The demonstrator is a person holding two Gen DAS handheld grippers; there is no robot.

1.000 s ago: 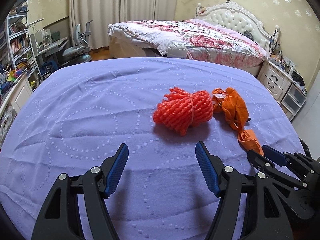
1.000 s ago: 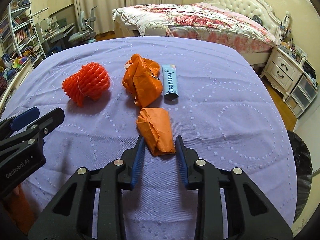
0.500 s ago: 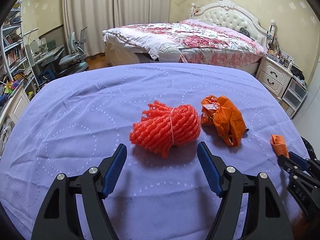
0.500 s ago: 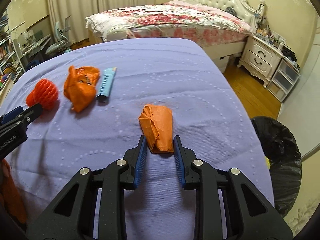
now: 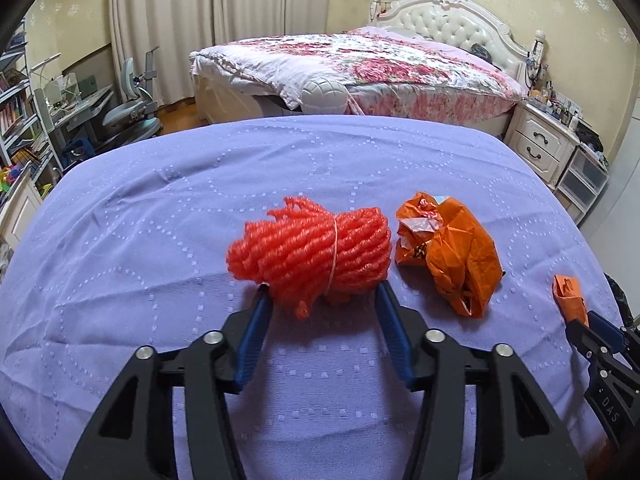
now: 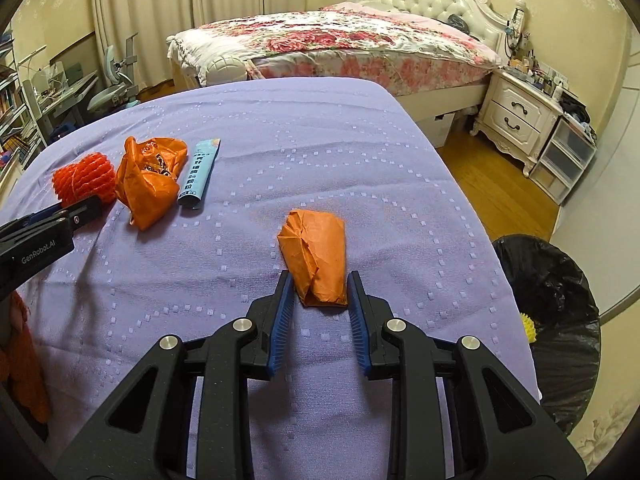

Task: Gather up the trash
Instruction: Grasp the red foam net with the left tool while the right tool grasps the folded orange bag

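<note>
A red foam net bundle [image 5: 312, 252] lies on the purple cloth [image 5: 160, 240]. My left gripper [image 5: 323, 292] has its fingertips on either side of the bundle's near end, touching it. My right gripper [image 6: 320, 284] is shut on a small folded orange paper packet [image 6: 314, 256] and holds it over the cloth near the right edge. The packet also shows at the right of the left wrist view [image 5: 568, 296]. A crumpled orange plastic bag [image 5: 452, 248] lies right of the bundle. A light blue tube [image 6: 199, 172] lies beside the bag [image 6: 148, 180].
A black-lined trash bin [image 6: 552, 312] with a yellow ball [image 6: 530, 328] inside stands off the table's right edge. A bed [image 6: 340, 44] and a white nightstand [image 6: 516, 116] are behind. A desk, chair and shelves stand at the far left.
My left gripper has moved forward and narrowed around the red net bundle. My right gripper has carried the orange packet to the right, towards the trash bin.
</note>
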